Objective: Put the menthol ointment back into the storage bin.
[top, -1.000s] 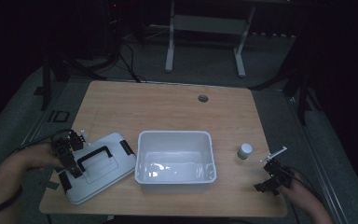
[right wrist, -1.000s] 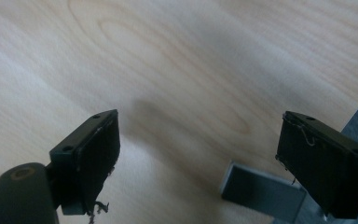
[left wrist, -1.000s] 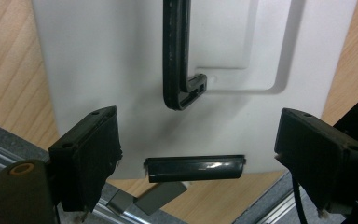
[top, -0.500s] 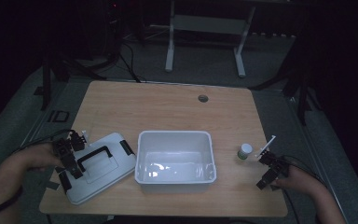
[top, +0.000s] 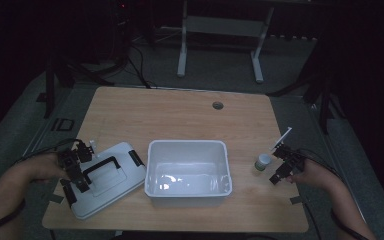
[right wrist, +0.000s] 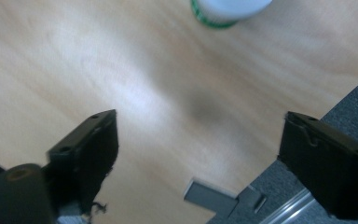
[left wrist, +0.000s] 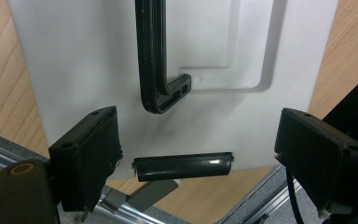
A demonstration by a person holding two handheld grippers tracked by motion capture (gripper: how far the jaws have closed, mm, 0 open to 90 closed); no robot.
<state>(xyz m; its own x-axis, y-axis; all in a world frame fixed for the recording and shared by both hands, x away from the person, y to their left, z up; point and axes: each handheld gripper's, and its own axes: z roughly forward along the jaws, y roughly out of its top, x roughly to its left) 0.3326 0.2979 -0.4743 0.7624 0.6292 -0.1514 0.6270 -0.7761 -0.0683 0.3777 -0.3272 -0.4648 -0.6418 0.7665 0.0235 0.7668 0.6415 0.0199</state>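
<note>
A white open bin [top: 188, 173] stands at the table's front middle. To its left lies a white lid [top: 105, 177] with a black handle [top: 100, 165] and black latches. My left gripper [top: 76, 167] hovers over the lid's left end, open; in the left gripper view the handle [left wrist: 154, 60] and a latch [left wrist: 182, 166] lie between the jaws, untouched. A small white bottle with a green band [top: 263, 162] stands right of the bin. My right gripper [top: 284, 165] is just right of it, open, with the bottle [right wrist: 228, 10] ahead of the jaws.
The wooden table [top: 180, 115] has a round cable hole [top: 217, 105] at the back. Grey tape pieces [top: 296, 200] sit near the front edges. A metal stand [top: 220, 30] and cables lie on the dark floor beyond.
My right gripper has moved up and left, closer to the small bottle. The left gripper and lid stay about where they were.
</note>
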